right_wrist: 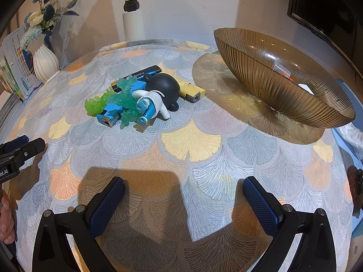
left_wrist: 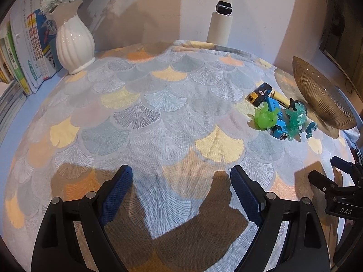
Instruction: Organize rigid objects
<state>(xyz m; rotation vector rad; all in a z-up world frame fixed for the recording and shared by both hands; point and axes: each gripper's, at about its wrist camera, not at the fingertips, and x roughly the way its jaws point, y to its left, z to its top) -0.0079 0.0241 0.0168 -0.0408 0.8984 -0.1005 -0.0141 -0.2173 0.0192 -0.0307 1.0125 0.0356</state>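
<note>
A small pile of rigid objects lies on the patterned tablecloth. It holds a green spiky toy [right_wrist: 95, 104], a blue lighter [right_wrist: 111, 116], a teal translucent toy [right_wrist: 124, 99], a figure with a round black head [right_wrist: 162, 86], a black lighter [right_wrist: 141, 73] and a yellow lighter [right_wrist: 192, 93]. In the left wrist view the green toy [left_wrist: 265, 117] and blue lighter [left_wrist: 278, 124] sit at the far right. My left gripper [left_wrist: 181, 168] is open over bare cloth, well left of the pile. My right gripper [right_wrist: 183, 181] is open too, short of the pile, nothing between its fingers.
A ribbed amber glass bowl [right_wrist: 272, 74] stands right of the pile, seen also in the left view as the bowl [left_wrist: 322, 95]. A white vase [left_wrist: 73, 43] with flowers and upright books [left_wrist: 34, 52] stand at the back left. A white pole [right_wrist: 133, 9] rises behind the table.
</note>
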